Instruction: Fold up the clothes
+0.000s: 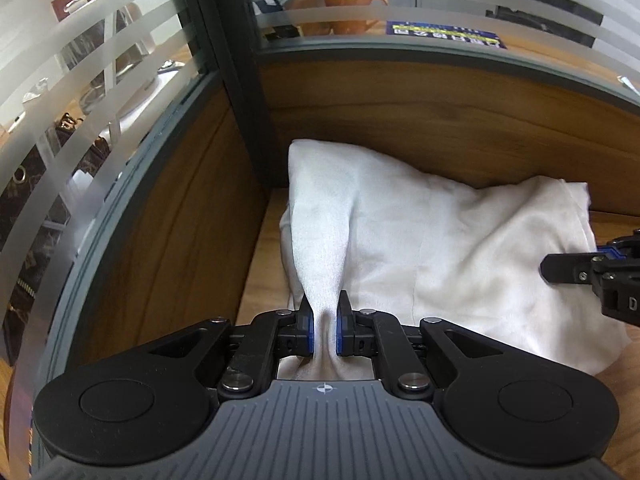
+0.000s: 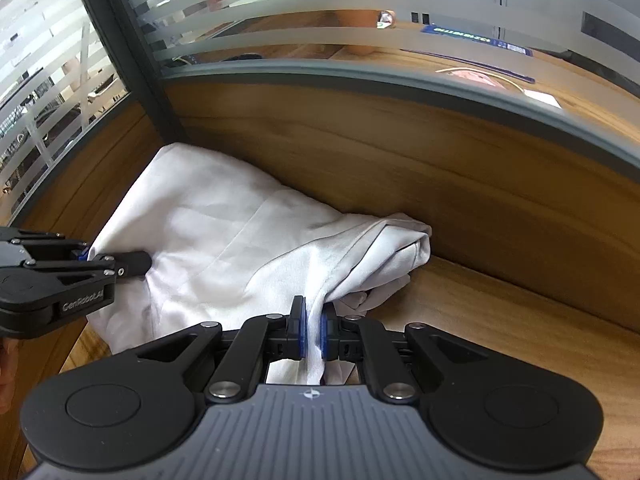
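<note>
Cloth filled the gap between both pairs of jaws. The left gripper [image 1: 325, 312] was closed almost fully, its blue pads [image 1: 306, 326] pinching a gathered ridge of the white garment [image 1: 440, 240], which rose taut from the pinch toward the corner post [image 1: 248, 92] of the wooden partition. The right gripper [image 2: 313, 318] was likewise nearly closed, its blue pads [image 2: 301, 332] clamped on a bunched fold of the same white garment [image 2: 208, 240] at the edge farther from that post.

The garment lay on the wooden desk [image 2: 500, 320], pushed up against the partition wall [image 2: 400, 152], one end tucked just beside the corner post [image 2: 132, 52] and the other, a rolled and crumpled end, resting against the wall farther along from the post. Between the two pinches the fabric sagged in soft wrinkles.

In the left wrist view the right gripper [image 1: 560, 270] showed at the frame edge, on the garment's side away from the post. In the right wrist view the left gripper [image 2: 132, 262] sat on the side nearer the post, its finger touching the cloth. Striped frosted glass [image 1: 100, 100] stood above the wall.
</note>
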The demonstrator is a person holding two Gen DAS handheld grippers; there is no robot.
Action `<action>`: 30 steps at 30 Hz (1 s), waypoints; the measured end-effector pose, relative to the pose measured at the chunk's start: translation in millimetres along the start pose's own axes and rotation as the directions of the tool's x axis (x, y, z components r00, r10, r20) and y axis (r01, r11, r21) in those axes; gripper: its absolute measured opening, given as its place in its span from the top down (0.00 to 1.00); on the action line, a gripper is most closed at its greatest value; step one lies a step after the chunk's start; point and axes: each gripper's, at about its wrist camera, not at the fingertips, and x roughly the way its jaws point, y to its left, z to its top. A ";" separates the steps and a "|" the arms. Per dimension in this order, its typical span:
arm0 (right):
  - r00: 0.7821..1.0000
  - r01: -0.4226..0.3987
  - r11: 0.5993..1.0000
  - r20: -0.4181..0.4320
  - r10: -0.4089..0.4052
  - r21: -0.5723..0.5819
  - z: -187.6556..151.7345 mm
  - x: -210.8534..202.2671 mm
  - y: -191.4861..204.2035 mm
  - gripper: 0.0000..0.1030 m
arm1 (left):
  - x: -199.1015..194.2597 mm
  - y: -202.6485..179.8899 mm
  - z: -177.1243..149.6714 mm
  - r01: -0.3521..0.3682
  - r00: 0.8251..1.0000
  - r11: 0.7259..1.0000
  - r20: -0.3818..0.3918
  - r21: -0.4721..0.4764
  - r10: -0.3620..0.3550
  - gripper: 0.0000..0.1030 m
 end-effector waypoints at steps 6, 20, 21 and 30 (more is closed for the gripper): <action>1.000 0.004 1.000 -0.013 -0.005 -0.027 5.0 7.2 11.0 0.91 | 3.8 0.7 -1.0 -0.038 0.999 0.999 -0.029 -0.016 0.038 0.80; 0.996 0.043 0.998 -0.075 -0.046 -0.036 -10.9 -21.6 4.8 0.45 | -31.9 -1.6 -15.2 -0.004 0.999 0.994 -0.044 -0.107 0.000 0.47; 0.996 0.046 0.998 -0.073 -0.049 -0.035 -13.9 -27.3 4.0 0.42 | -36.4 -2.5 -17.6 -0.008 0.999 0.994 -0.045 -0.106 0.004 0.47; 0.998 0.034 0.998 -0.044 -0.036 -0.045 -35.8 -81.3 4.0 0.32 | -90.5 -19.5 -36.9 0.034 0.999 0.988 -0.037 -0.148 -0.040 0.36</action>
